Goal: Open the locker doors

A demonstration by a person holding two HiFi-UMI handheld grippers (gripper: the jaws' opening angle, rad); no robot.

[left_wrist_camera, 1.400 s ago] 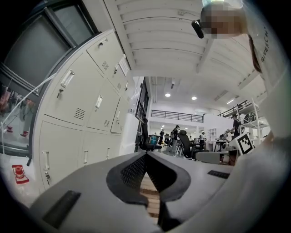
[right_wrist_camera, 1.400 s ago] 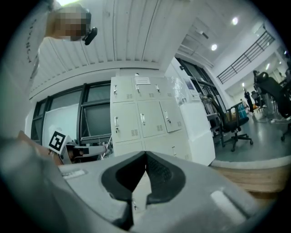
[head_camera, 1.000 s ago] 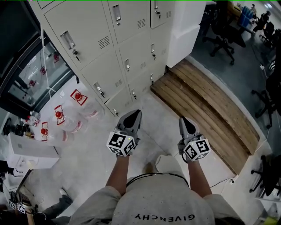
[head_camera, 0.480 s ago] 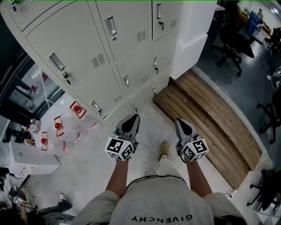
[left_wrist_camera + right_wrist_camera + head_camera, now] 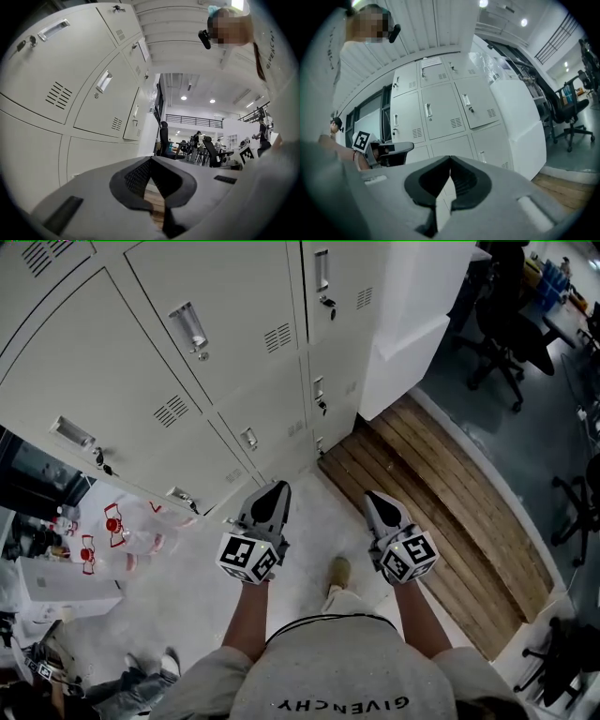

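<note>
My left tool (image 5: pixel 151 160) has its jaws closed tip to tip, with nothing between them. To its left and above stand grey locker doors (image 5: pixel 70 89), all shut, each with a handle (image 5: pixel 104 81) and vent slits. Ahead of the tips, well apart, is an office chair (image 5: pixel 163 136).

We are looking down on a pale, speckled concrete floor (image 5: pixel 187 615), where a wooden plank platform (image 5: pixel 441 493) is running alongside a white pillar (image 5: pixel 408 324). Black office chairs (image 5: pixel 511 343) are standing on darker grey flooring (image 5: pixel 525 427) beyond it, and round ceiling lights (image 5: pixel 183 98) are glowing far off.
</note>
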